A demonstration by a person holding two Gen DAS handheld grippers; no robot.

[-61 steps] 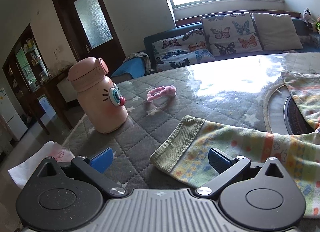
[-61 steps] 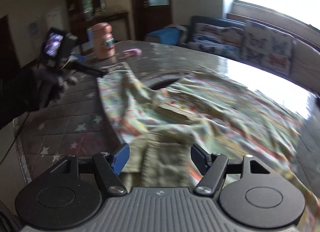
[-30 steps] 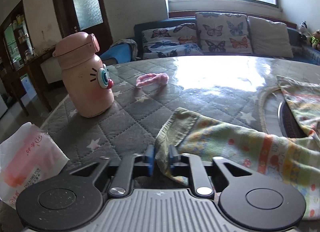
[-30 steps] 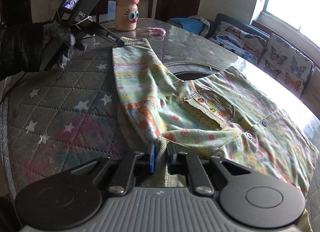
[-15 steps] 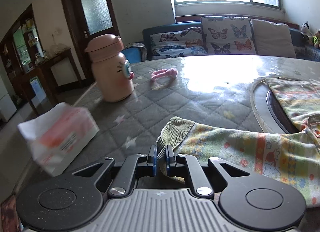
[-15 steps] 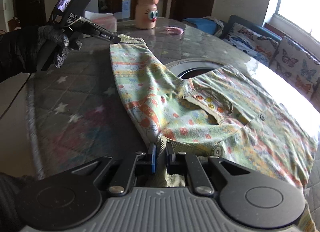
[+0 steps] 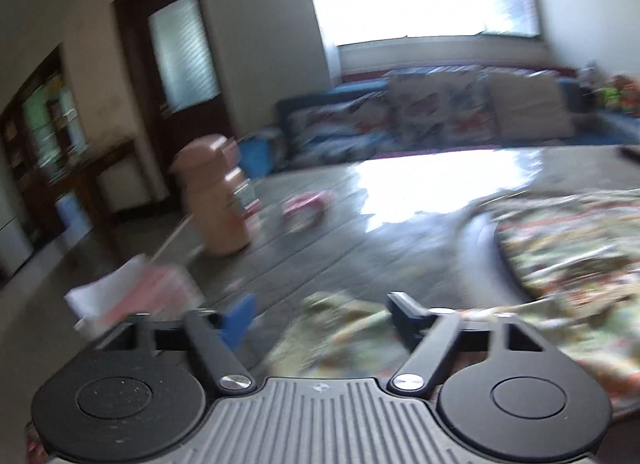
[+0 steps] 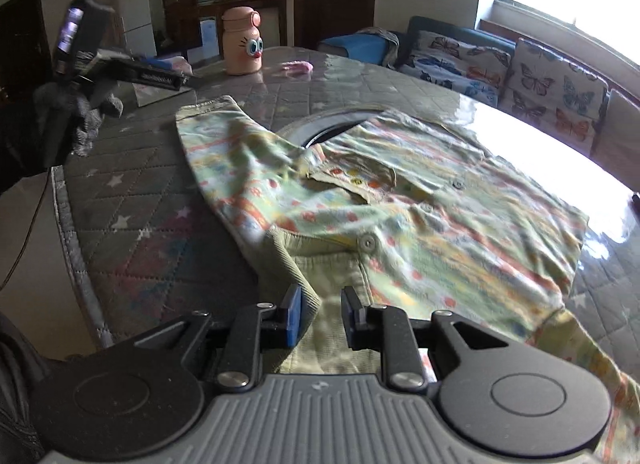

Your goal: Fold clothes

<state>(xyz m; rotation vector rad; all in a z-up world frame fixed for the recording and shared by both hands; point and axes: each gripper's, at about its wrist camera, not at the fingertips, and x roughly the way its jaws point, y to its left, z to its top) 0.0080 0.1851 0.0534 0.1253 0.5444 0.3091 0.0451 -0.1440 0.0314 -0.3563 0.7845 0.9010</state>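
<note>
A small green patterned shirt (image 8: 400,199) with buttons and a ribbed hem lies spread on the quilted round table (image 8: 132,183). One sleeve reaches left to its cuff (image 8: 204,107). My right gripper (image 8: 320,316) is open, its jaws apart over the ribbed hem (image 8: 320,268). My left gripper (image 7: 320,312) is open in a blurred left wrist view, with the sleeve cloth (image 7: 344,328) lying between and below its jaws. The left gripper also shows in the right wrist view (image 8: 188,81), beyond the cuff and apart from it.
A pink cartoon bottle (image 8: 241,41) and a small pink object (image 8: 298,67) stand at the table's far side. A tissue pack (image 7: 136,292) lies near the left edge. A round opening (image 8: 328,127) sits mid-table under the shirt. A sofa (image 8: 500,63) is behind.
Both grippers have opened and let go of the shirt: the left released the sleeve cuff and pulled away, the right released the hem. The left wrist view is now motion-blurred.
</note>
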